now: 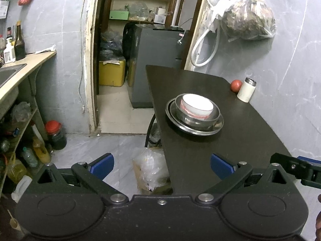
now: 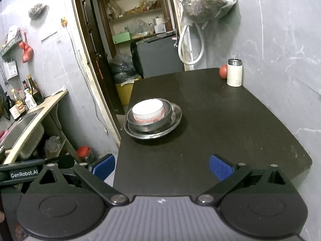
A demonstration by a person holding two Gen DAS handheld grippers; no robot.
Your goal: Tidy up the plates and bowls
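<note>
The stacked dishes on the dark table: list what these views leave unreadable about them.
- White bowl interior: overexposed in both views, contents unreadable.
- Steel bowl bottom: covered by the white bowl.
- Steel plate centre: covered by the bowls.
- Red rim pattern: too blurred to make out.

Grey marble-look walls [image 2: 270, 40], pale tiled floor [image 1: 112, 108]. Dark table [image 2: 230, 120] against wall. Open doorway [image 1: 140, 40] to cluttered storeroom shelves. Beige counter [image 1: 30, 62] with sink [image 2: 18, 128] on left.
</note>
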